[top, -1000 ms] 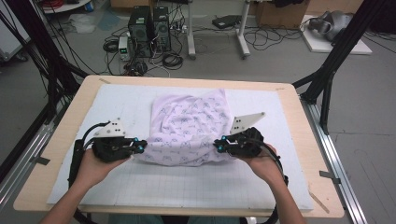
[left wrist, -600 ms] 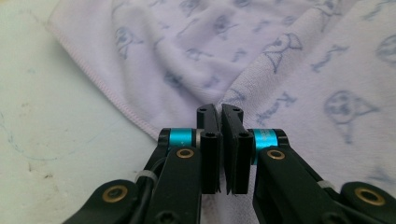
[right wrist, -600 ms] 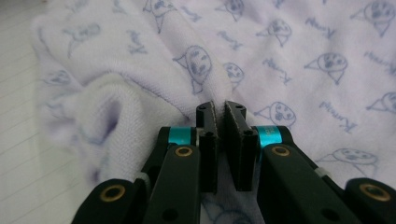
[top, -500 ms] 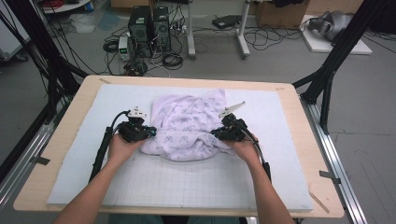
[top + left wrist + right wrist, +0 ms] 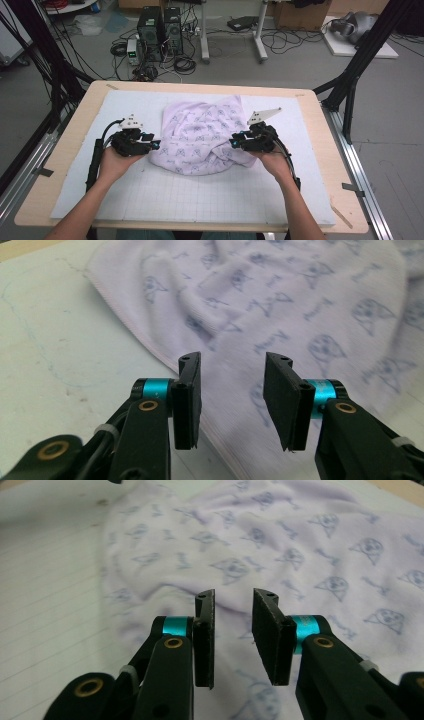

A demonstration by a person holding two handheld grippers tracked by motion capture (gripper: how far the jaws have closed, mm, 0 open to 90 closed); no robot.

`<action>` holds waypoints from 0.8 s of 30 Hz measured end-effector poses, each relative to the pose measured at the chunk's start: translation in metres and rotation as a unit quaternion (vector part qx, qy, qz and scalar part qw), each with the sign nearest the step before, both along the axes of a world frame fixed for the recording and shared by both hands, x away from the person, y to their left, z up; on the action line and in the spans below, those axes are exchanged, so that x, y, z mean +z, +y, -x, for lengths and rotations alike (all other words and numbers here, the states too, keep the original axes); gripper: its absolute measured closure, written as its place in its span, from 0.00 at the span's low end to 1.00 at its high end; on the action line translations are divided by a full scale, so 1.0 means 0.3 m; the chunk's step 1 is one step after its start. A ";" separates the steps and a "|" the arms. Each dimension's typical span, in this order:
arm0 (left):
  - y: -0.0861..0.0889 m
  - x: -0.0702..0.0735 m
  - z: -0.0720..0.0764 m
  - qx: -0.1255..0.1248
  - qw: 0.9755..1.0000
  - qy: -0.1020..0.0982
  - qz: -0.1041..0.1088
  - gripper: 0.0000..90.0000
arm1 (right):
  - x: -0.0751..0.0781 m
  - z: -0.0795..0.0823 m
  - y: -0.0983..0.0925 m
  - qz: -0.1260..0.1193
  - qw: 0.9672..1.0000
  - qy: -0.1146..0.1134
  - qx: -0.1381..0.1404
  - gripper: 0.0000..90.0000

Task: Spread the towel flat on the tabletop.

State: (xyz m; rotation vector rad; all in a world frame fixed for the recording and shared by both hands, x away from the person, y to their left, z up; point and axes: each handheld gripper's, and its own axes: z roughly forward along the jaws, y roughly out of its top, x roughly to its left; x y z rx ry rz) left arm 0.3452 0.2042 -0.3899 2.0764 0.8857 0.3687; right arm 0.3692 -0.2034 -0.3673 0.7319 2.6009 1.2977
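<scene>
Jaws just opened, off cloth (image 5: 202,135)

Legible text, labels, brands, numbers: none. The pale lilac terry cloth (image 5: 202,136) carries a repeated blue-grey printed motif, pictorial, no letters. The white mat (image 5: 200,195) on the surface bears only a ruled grid.

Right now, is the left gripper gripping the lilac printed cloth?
Apart. The left gripper view shows the left gripper with jaws standing open, having just opened; the lilac printed cloth lies beyond the gap, no pad pressing it.
</scene>
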 end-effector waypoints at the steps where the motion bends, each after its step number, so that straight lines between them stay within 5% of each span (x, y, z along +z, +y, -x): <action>1: -0.003 -0.002 0.015 -0.010 1.000 0.001 -0.007 0.62 | 0.004 0.018 0.000 0.004 1.000 -0.002 0.009 0.75; 5: -0.029 -0.042 0.074 -0.029 1.000 -0.002 -0.009 0.55 | -0.023 0.077 0.019 0.014 0.999 -0.004 0.035 0.67; 11: -0.081 -0.157 0.087 -0.045 0.998 0.025 -0.046 0.57 | -0.115 0.062 0.071 0.046 0.999 0.016 0.020 0.71; 14: -0.113 -0.165 0.093 -0.036 0.997 -0.002 -0.069 0.66 | -0.148 0.040 0.098 0.041 0.998 0.034 0.018 0.80; 17: -0.101 -0.156 0.088 -0.035 0.998 -0.003 -0.055 0.92 | -0.151 0.034 0.117 0.054 0.998 0.027 0.019 0.89; 24: -0.040 -0.089 0.101 -0.024 0.999 -0.015 -0.018 0.95 | -0.090 0.078 0.061 0.044 0.999 0.010 0.017 0.92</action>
